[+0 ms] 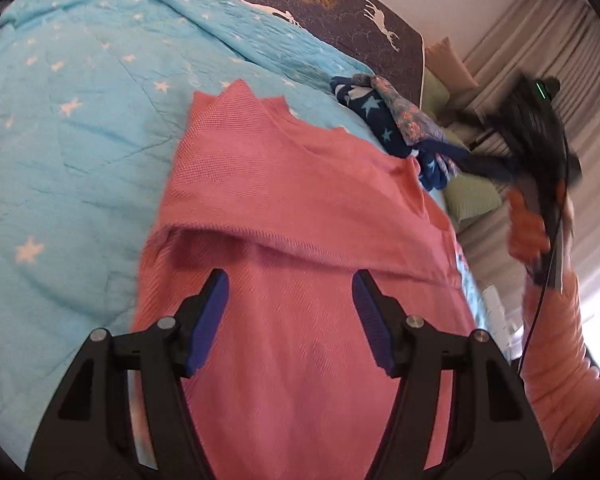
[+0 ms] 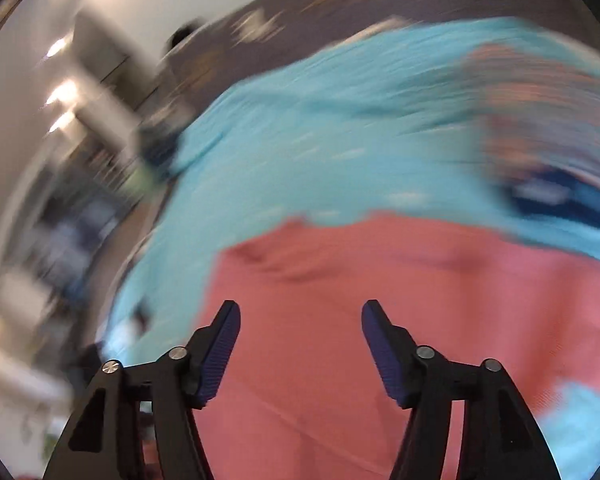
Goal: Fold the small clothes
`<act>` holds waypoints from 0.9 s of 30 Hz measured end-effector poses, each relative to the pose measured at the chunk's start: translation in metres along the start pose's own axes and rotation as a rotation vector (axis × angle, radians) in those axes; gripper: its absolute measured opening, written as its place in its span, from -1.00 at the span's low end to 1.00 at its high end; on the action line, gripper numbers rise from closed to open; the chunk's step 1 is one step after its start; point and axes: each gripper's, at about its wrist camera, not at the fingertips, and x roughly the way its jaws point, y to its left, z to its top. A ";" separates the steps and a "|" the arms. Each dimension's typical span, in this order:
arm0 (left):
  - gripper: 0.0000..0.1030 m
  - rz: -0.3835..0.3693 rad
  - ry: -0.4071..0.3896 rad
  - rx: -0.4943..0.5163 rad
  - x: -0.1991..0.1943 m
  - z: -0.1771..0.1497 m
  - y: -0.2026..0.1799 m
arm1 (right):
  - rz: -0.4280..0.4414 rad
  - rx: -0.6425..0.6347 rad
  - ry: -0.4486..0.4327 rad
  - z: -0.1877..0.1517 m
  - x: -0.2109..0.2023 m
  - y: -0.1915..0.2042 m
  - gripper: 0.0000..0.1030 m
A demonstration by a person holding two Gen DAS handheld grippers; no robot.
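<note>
A pink knit garment (image 1: 284, 208) lies on the light blue star blanket (image 1: 72, 128), with one fold line across its middle. My left gripper (image 1: 290, 280) is open and empty just above the garment's near half. The right gripper's body (image 1: 540, 132) appears blurred at the right of the left wrist view, held by an orange-sleeved arm. In the blurred right wrist view the right gripper (image 2: 300, 312) is open and empty above the pink garment (image 2: 340, 320).
A pile of dark blue star-print and floral clothes (image 1: 388, 120) lies at the blanket's far right, also showing blurred in the right wrist view (image 2: 548, 140). A dark headboard with deer print (image 1: 340, 4) stands behind. Curtains (image 1: 548, 40) and green cushions (image 1: 468, 196) are at the right.
</note>
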 end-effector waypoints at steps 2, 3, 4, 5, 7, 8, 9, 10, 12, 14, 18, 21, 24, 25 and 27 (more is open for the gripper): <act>0.29 0.006 -0.012 -0.051 0.007 0.004 0.008 | 0.078 -0.019 0.086 0.028 0.042 0.019 0.33; 0.29 0.000 -0.023 -0.078 0.009 0.006 0.014 | 0.112 -0.023 0.136 0.042 0.069 0.030 0.33; 0.30 -0.020 -0.038 -0.103 0.010 0.007 0.018 | 0.128 -0.028 0.168 0.051 0.088 0.036 0.34; 0.32 -0.038 -0.052 -0.117 0.010 0.007 0.021 | 0.138 -0.038 0.203 0.059 0.108 0.043 0.34; 0.40 -0.081 -0.085 -0.134 0.009 0.004 0.027 | 0.141 -0.074 0.300 0.071 0.152 0.053 0.35; 0.40 -0.092 -0.097 -0.134 0.010 0.003 0.029 | 0.139 -0.087 0.346 0.073 0.169 0.055 0.35; 0.40 -0.099 -0.106 -0.129 0.011 0.002 0.030 | 0.137 -0.100 0.407 0.074 0.190 0.057 0.35; 0.40 -0.105 -0.116 -0.124 0.012 0.002 0.031 | 0.140 -0.113 0.451 0.073 0.204 0.059 0.35; 0.40 -0.112 -0.126 -0.126 0.014 0.004 0.031 | 0.157 -0.161 0.532 0.069 0.226 0.067 0.35; 0.40 -0.118 -0.136 -0.126 0.015 0.005 0.031 | 0.178 -0.216 0.615 0.063 0.243 0.075 0.35; 0.40 -0.131 -0.170 -0.122 0.010 -0.001 0.030 | 0.271 -0.271 0.689 0.061 0.265 0.098 0.47; 0.40 -0.107 -0.210 -0.128 0.000 -0.005 0.033 | 0.369 -0.234 0.626 0.076 0.268 0.108 0.48; 0.40 -0.092 -0.251 -0.163 -0.009 -0.010 0.037 | 0.360 -0.203 0.591 0.083 0.275 0.110 0.48; 0.40 -0.085 -0.256 -0.172 -0.011 -0.013 0.037 | 0.358 -0.182 0.577 0.086 0.275 0.105 0.48; 0.40 -0.059 -0.255 -0.180 -0.014 -0.016 0.036 | 0.344 -0.143 0.531 0.090 0.271 0.097 0.48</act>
